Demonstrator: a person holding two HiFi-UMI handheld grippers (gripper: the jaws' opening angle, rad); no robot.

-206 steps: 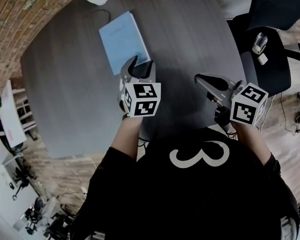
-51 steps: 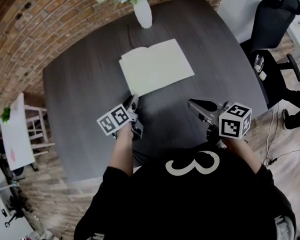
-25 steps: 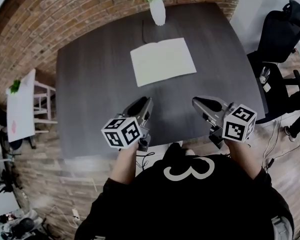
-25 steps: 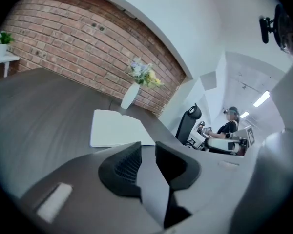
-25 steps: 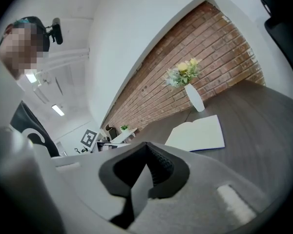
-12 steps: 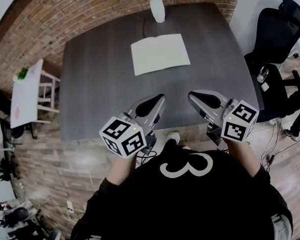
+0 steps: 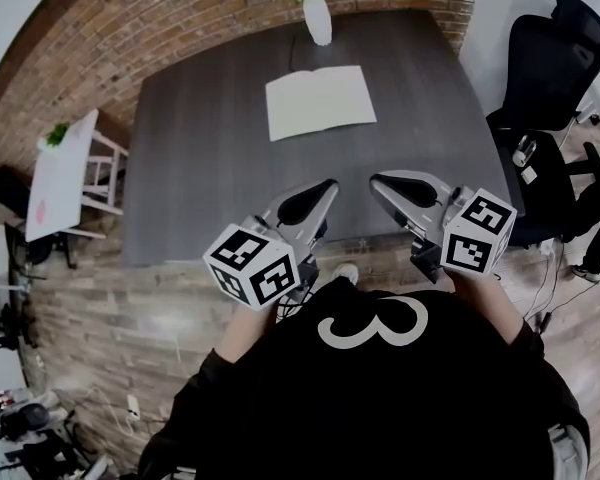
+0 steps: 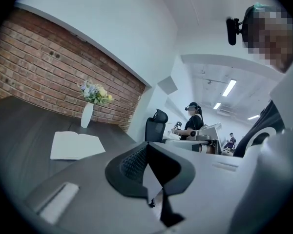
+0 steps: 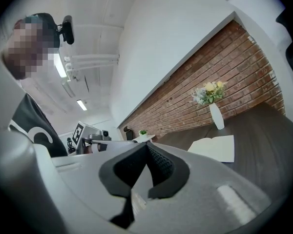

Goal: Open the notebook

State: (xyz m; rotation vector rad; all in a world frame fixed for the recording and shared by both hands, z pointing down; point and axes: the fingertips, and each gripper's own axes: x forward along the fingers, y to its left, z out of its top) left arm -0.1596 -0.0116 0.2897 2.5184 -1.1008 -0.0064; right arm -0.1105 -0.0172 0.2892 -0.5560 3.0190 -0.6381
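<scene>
The notebook [image 7: 320,101] lies open on the far half of the dark table [image 7: 200,168], its pale pages facing up. It also shows as an open notebook [image 8: 75,145] in the left gripper view and as an open notebook [image 9: 214,147] in the right gripper view. My left gripper [image 7: 327,185] and right gripper [image 7: 378,180] hover side by side over the table's near edge, well short of the notebook. Both are shut with nothing between the jaws, which meet tip to tip in each gripper view.
A white vase [image 7: 318,18] of flowers stands just behind the notebook by the brick wall. A black office chair [image 7: 555,58] is off the table's right side. A small white side table [image 7: 65,173] stands to the left. Other people sit in the room's background.
The notebook, closed with its blue cover up in the oldest frame, now lies open. Over the last second both grippers drew back from the table toward my body and rose.
</scene>
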